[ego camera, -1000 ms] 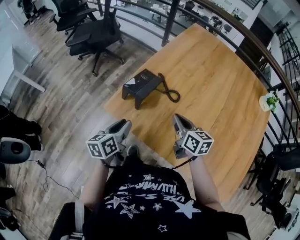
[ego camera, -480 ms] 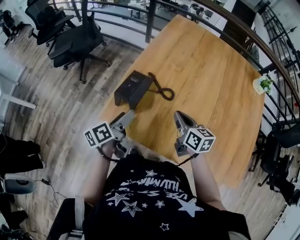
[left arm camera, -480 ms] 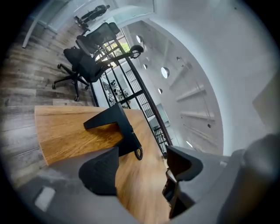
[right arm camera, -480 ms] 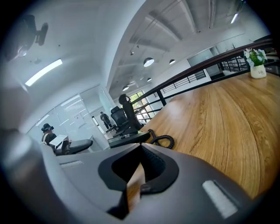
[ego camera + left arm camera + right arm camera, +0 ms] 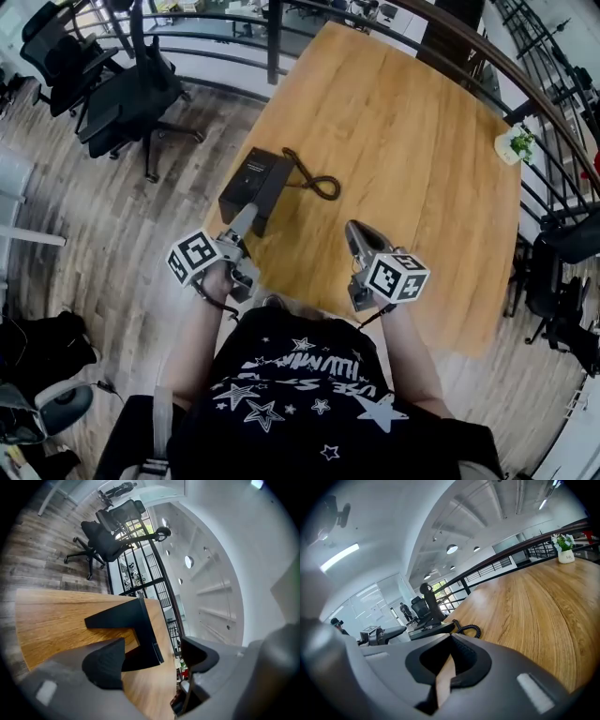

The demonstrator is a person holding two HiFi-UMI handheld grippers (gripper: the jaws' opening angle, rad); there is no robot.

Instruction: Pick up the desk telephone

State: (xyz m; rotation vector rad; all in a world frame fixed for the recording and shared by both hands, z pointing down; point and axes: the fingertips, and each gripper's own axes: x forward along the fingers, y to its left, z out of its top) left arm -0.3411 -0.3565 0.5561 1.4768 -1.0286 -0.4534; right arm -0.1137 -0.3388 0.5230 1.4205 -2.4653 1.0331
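Though unheld, telephone (image 5: 251, 178) before gripper (image 5: 242, 217) (left)

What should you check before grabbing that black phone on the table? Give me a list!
1. Left gripper jaws apart: ok, they have just been opening; the desk telephone has its near end at their mouth, ungripped.
2. Telephone lined up with the gap: ok.
3. Pads pressing the telephone: not ok, not yet.
4. Coiled cord lying loose on the table: ok.
5. Right gripper ready to help: not ok, shut, empty, away from the telephone.
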